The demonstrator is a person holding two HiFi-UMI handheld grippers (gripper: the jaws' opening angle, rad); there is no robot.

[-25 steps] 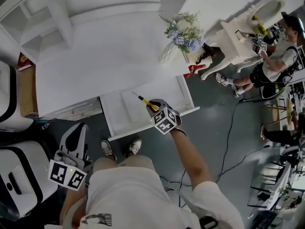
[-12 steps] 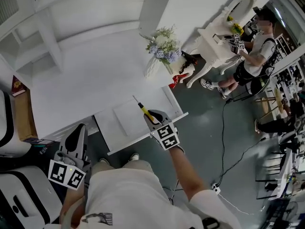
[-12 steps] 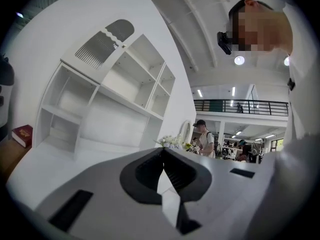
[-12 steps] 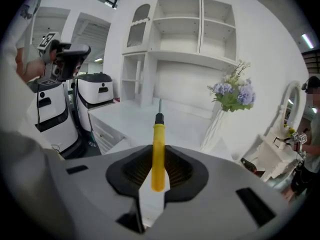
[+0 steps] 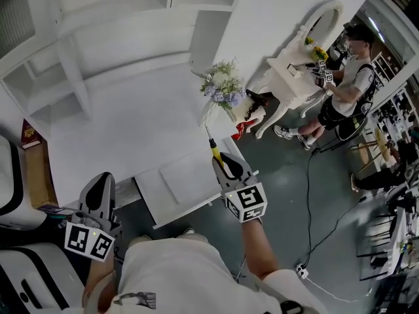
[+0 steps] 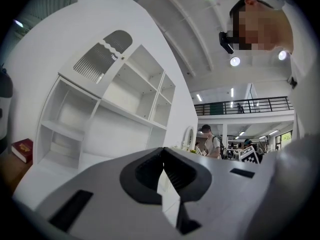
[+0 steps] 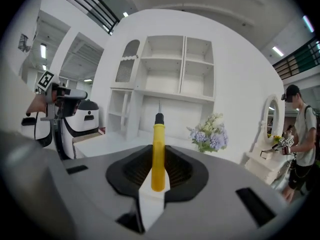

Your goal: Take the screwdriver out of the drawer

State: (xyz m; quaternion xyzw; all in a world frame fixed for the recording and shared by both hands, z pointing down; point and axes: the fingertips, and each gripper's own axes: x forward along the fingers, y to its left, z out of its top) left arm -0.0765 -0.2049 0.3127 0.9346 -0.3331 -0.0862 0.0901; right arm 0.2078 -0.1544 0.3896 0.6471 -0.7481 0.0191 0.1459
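While right tool [image 5: 224, 165] clamps screwdriver [image 5: 213, 150], now raised clear of drawer [image 5: 178, 183], left tool [image 5: 100, 178] closed

My right gripper [image 5: 224, 164], a grey two-jaw tool with a marker cube at its back, is held out in front of me on my outstretched bare forearm [image 5: 254, 247]. Its jaws clamp the yellow-handled screwdriver [image 5: 214, 150], whose tip points away from me. My left gripper [image 5: 99, 183], of the same grey build, is close at my left side, jaws together with nothing between them.
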